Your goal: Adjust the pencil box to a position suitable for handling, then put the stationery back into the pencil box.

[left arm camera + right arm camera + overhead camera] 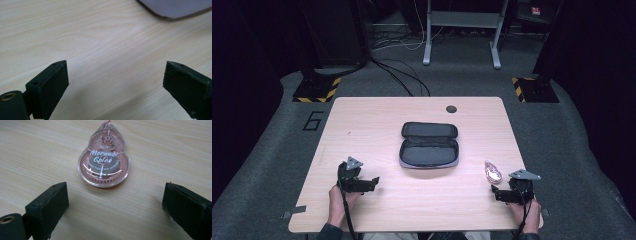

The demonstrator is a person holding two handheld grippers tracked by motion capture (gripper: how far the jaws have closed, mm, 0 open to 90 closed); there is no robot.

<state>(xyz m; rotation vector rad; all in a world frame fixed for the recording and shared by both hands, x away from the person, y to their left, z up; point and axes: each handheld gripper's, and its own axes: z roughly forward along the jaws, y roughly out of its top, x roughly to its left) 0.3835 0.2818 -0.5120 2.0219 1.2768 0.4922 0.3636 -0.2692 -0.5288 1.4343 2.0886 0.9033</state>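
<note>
We have the case (429,145) lying unzipped and bare in the middle of the table (362,120). The pink tape roller (104,161) lies just ahead of our right gripper (115,202), not yet picked up. Our left gripper (115,80) hovers over bare wood. Both grippers' jaws are spread, holding nothing, so packing seems not yet begun.
</note>
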